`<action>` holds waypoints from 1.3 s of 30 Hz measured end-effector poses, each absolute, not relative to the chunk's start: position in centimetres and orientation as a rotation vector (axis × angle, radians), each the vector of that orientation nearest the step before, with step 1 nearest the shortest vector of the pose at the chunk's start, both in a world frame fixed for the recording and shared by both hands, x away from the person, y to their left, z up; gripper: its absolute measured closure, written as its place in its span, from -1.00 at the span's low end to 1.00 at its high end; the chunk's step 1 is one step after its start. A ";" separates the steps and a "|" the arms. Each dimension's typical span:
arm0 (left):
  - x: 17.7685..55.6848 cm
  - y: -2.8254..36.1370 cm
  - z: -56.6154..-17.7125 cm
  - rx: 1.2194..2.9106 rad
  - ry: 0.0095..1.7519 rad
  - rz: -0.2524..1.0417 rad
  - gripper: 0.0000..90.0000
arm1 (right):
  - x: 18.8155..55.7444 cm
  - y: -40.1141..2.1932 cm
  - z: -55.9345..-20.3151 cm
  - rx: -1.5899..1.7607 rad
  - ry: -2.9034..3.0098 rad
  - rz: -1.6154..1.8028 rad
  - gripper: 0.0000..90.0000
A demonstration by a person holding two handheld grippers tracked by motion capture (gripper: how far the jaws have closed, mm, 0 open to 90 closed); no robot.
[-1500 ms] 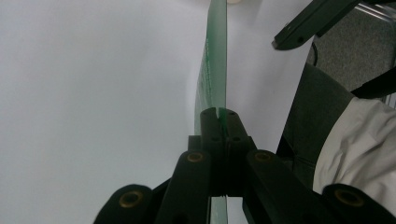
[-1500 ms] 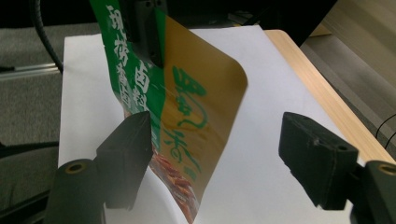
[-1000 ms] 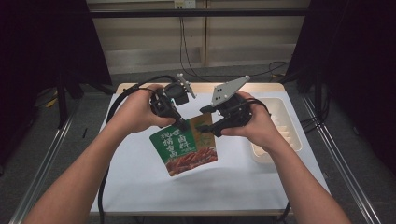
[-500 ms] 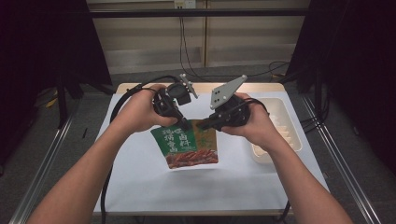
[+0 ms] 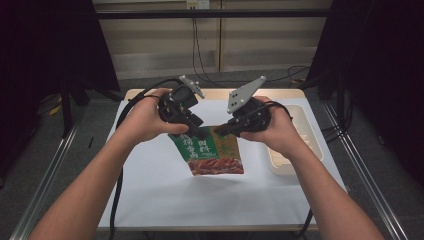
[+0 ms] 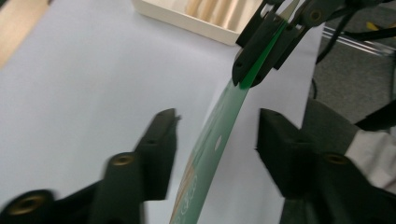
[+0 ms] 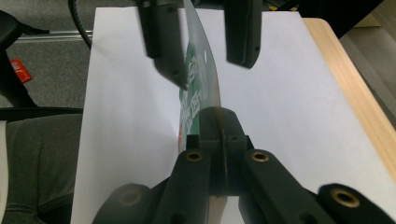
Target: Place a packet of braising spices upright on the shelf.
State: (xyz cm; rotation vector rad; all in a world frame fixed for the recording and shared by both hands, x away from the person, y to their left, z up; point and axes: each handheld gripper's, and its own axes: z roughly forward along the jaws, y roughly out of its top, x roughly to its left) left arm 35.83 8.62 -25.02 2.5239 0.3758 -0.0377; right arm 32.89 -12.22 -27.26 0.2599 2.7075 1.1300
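Pouch (image 5: 212, 154): green, with red food print at the bottom, held in the air above the white table (image 5: 150, 190), upright, top edge uppermost, lower part hanging free.

Change since a second ago: the left gripper (image 5: 199, 131) was clamped on the top edge of the pouch at the left corner, and the pouch hung tilted. Its jaws have just been opening. In the left gripper view the two black jaws stand apart with the pouch (image 6: 219, 135) passing edge-on between them, and neither pad presses on it. The right gripper view confirms this: the left gripper (image 7: 205, 49) straddles the pouch with a visible gap on each side.

The right gripper (image 5: 223, 131) is clenched on the top edge. In its own view the jaws (image 7: 219, 135) meet on the thin film with no gap. The left gripper view shows it (image 6: 254, 65) farther off, pinching the green edge.

Result: the pouch now hangs squarer and is carried by the right gripper alone.

Judgement: a handover or regrip is under way. The left gripper is free to withdraw or to take a new hold on the edge. With one grip point the pouch can swing or slip. A cream tray (image 5: 310, 145) stands at the right of the table, near the right hand.
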 end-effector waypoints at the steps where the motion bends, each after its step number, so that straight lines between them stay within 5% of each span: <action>1: 35.8 8.7 -25.1 2.508 0.393 -0.053 -0.16 | 33.0 -12.4 -27.0 0.283 2.708 1.116 1.00; 12: 36.2 11.2 -25.1 2.395 0.527 0.016 -0.65 | 34.0 -13.6 -25.9 0.340 2.684 1.081 1.00; 39: 35.7 14.8 -31.6 2.353 0.662 0.078 -0.88 | 36.4 -17.0 -23.8 0.534 2.574 1.112 1.00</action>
